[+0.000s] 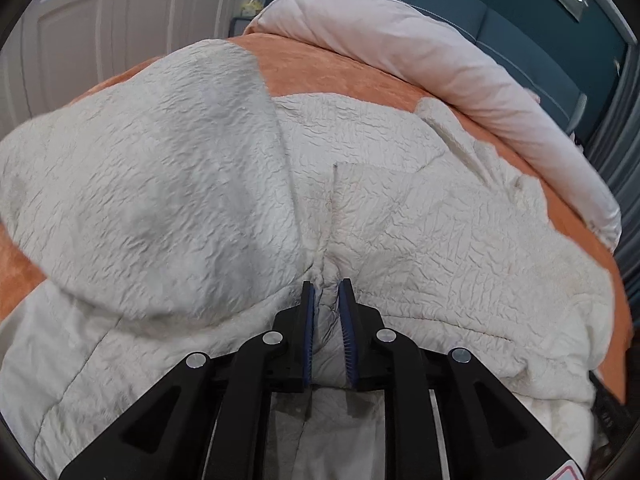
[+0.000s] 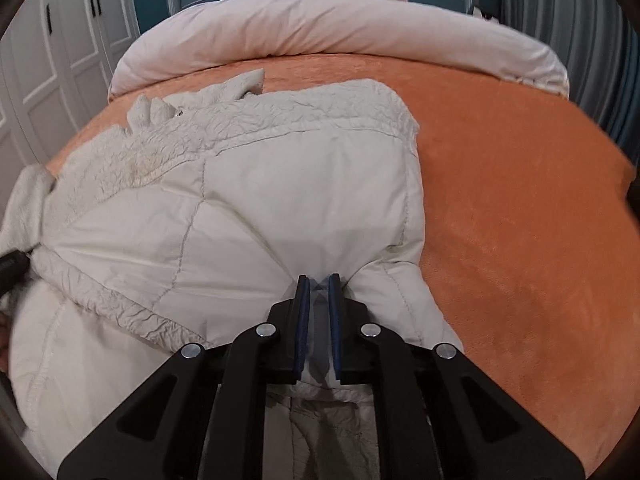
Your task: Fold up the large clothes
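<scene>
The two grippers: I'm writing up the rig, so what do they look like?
Both the left gripper and right gripper are matte black linkage arms with round silver pivot pins, ending in flat fingers lined with ribbed blue pads.

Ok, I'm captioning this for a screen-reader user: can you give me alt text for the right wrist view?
The right gripper is pinching a fold of a cream padded coat that lies on an orange bedspread. A rolled pale pink duvet runs across the far end of the bed, with white cupboard doors to the left.
</scene>
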Demonstrator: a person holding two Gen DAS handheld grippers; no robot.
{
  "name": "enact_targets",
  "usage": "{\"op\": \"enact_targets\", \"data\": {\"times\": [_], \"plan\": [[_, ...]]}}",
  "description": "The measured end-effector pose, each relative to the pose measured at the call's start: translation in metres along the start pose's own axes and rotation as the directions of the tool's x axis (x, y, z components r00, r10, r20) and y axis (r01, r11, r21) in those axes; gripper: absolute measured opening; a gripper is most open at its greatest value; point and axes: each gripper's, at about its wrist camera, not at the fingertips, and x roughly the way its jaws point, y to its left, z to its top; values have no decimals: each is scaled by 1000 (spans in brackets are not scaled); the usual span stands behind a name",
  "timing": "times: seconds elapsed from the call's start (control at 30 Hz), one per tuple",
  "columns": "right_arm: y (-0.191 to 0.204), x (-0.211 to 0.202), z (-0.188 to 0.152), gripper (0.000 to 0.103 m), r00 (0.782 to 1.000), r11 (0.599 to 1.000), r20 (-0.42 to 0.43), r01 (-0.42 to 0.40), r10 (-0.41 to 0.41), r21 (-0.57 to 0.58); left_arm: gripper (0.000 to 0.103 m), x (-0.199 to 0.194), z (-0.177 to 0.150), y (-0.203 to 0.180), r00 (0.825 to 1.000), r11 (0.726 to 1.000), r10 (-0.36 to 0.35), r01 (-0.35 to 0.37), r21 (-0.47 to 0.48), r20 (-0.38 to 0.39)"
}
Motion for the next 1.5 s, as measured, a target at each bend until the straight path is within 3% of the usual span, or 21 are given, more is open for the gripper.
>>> {"op": "enact_targets", "data": {"times": [0.1,0.17,0.27,0.37,0.43,0.5,0.53,0.57,0.6,0.63,0.67,0.83,1.0,1.07,1.1,1.17,1.2,1.27,1.33,1.43,1.5], "plan": [[-9,-31,2,27,1000,999,-21,-20,21,38,30,-49,-5,23,1000,998,-21,21,-60,-8],[-17,-65,-11,67,997,996,8,-73,72,61,72,-99,-17,56,999,995,-33,35,-91,29],[-39,-122,-48,74,994,993,10,-108,108,44,83,-156,-40,115,998,993,13,-6,-121,56],[-65,-156,-102,79,990,994,-103,-91,97,59,83,-186,-73,176,999,979,45,-49,-200,-28],[-83,-171,-142,80,977,987,-179,-90,114,137,83,-197,-103,206,994,960,12,-41,-276,-106],[-91,-172,-168,80,954,965,-231,-138,190,224,80,-205,-131,211,991,954,-49,9,-300,-126],[-92,-172,-179,74,946,955,-246,-147,212,256,77,-209,-136,205,992,960,-50,15,-279,-118],[-89,-170,-185,55,940,947,-243,-170,238,273,64,-212,-141,197,992,969,-55,25,-247,-114],[-85,-170,-185,47,936,942,-234,-197,263,271,49,-211,-145,185,986,972,-99,68,-224,-132],[-80,-170,-180,27,938,948,-229,-202,260,247,27,-209,-147,179,979,970,-131,95,-223,-154],[-78,-172,-176,15,942,953,-222,-204,253,225,20,-214,-149,170,981,973,-117,83,-214,-152],[-86,-221,-156,12,970,973,-136,-185,203,135,11,-250,-160,149,977,983,-139,117,-139,-161],[-106,-220,-187,13,966,990,-233,-89,113,111,14,-260,-212,142,965,996,-88,79,-44,-248],[-103,-212,-201,18,959,994,-273,-56,80,93,17,-264,-218,144,966,996,-77,64,-59,-248],[-101,-209,-199,21,957,995,-280,-49,73,91,18,-271,-215,148,968,993,-92,70,-99,-235],[-98,-211,-188,45,962,997,-274,0,21,76,24,-281,-198,159,971,980,-130,95,-173,-200],[-98,-214,-181,50,964,998,-265,31,-14,61,25,-287,-184,165,975,973,-144,108,-203,-168],[-102,-226,-172,51,974,996,-216,82,-72,41,47,-295,-156,176,987,969,-126,100,-226,-103],[-101,-237,-156,51,982,991,-138,133,-127,29,59,-294,-114,190,998,968,-66,65,-244,3],[-81,-237,-129,51,992,994,-78,105,-102,31,67,-270,-56,213,996,952,-19,44,-303,86],[-51,-217,-104,51,997,998,-63,54,-53,13,67,-238,-21,233,996,917,-8,44,-396,92]]}}
